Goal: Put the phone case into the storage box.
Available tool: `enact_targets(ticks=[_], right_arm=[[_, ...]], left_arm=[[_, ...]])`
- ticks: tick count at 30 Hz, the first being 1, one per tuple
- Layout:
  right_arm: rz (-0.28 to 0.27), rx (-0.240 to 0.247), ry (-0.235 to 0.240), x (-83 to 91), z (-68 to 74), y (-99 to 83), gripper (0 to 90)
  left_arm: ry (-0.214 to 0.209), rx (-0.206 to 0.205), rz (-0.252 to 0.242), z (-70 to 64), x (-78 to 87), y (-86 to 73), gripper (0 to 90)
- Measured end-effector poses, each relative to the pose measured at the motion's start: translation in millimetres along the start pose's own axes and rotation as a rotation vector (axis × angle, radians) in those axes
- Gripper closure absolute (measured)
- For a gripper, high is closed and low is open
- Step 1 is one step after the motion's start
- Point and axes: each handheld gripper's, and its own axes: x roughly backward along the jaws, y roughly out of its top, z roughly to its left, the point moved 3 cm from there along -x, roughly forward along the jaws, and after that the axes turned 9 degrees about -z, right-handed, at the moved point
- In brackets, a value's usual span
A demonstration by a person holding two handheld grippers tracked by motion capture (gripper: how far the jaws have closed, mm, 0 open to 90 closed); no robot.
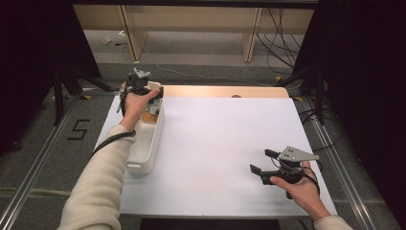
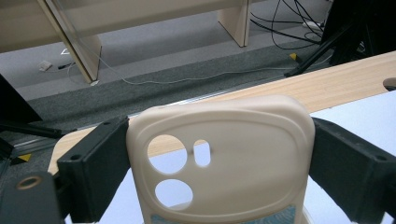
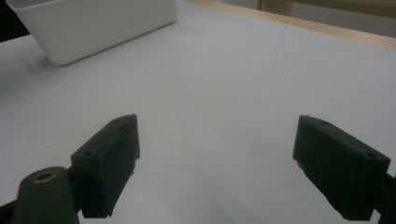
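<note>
Item: phone case (image 2: 219, 158), soft cream-coloured shell, rounded corners, raised oval ridge running round its back. Three cut-outs at one side: two round holes, one above the other, and a small slot beside the upper one. A pale blue patterned strip shows at its lower edge, possibly a label or card. State: intact. Pose: upright, back face toward the left gripper view's camera, clamped at both side edges between the left claw (image 2: 219, 163). Location: held above the far end of the white bin (image 1: 149, 143).
</note>
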Motion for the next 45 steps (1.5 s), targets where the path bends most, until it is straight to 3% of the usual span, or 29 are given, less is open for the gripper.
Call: enact_targets(ticks=[33,45], right_arm=[[0.001,0.001,0.002,0.3,0.1,0.0,15.6],[0.002,-0.002,0.002,0.6,-0.2,0.0,15.6]], left_arm=[[-0.016,0.013,0.024,-1.3,-5.8,-6.4,8.4],[-0.035,0.038,0.039,2.1,-8.6,-9.3,6.1]])
